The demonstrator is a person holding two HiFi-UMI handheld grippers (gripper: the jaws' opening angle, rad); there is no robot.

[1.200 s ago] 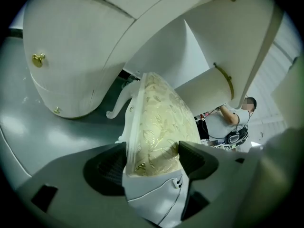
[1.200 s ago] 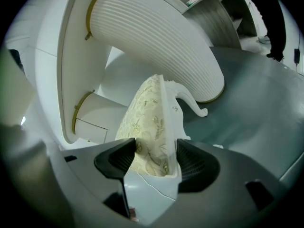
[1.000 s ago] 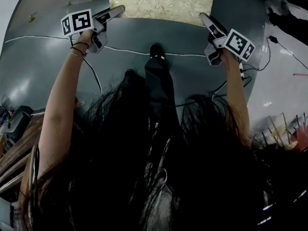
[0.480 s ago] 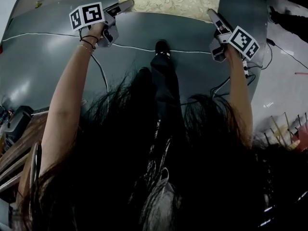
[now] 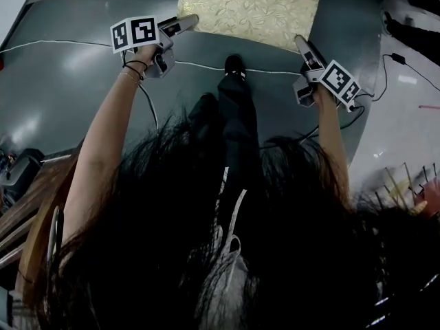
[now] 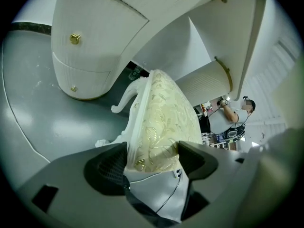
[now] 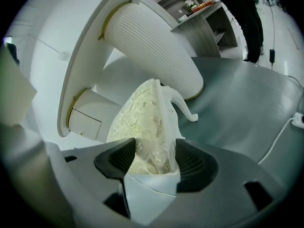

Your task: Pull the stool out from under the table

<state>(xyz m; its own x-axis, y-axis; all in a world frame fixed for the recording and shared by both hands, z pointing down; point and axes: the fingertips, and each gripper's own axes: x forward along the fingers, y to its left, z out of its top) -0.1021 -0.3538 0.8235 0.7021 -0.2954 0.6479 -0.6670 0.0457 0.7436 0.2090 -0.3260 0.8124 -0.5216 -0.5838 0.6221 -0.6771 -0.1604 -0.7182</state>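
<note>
Stool point(image 5: 251, 9) with a cream, leaf-patterned cushion stands on the grey floor point(image 5: 82, 81) at the top of the head view, its far edge cut off by the frame. The left claw point(image 5: 185, 23) meets the seat at its near left corner and the right claw point(image 5: 301, 43) at its near right corner, each carrying a cube with square markers. In the left gripper view the left claw point(image 6: 152, 156) is clamped on the seat's edge, both dark ribbed pads pressed against the cushion of the stool point(image 6: 164, 122), and a white carved leg point(image 6: 126, 99) curls out below the seat. The right gripper view shows the same on the other side: the right claw point(image 7: 154, 158) is closed on the cushion edge of the stool point(image 7: 142, 122), with another carved leg point(image 7: 185, 109) just beyond. Past the stool rises the white worktop point(image 6: 95, 46) on ribbed pedestals with gold knobs, and the stool's far end points into the gap between them; how far it reaches under cannot be told. A thin white cable point(image 5: 268, 70) crosses the floor near the person's dark shoe point(image 5: 234, 63), which stands between the two arms. Long dark hair point(image 5: 206, 218) fills the lower head view. A shelf unit point(image 7: 204, 25) stands behind the worktop.
</note>
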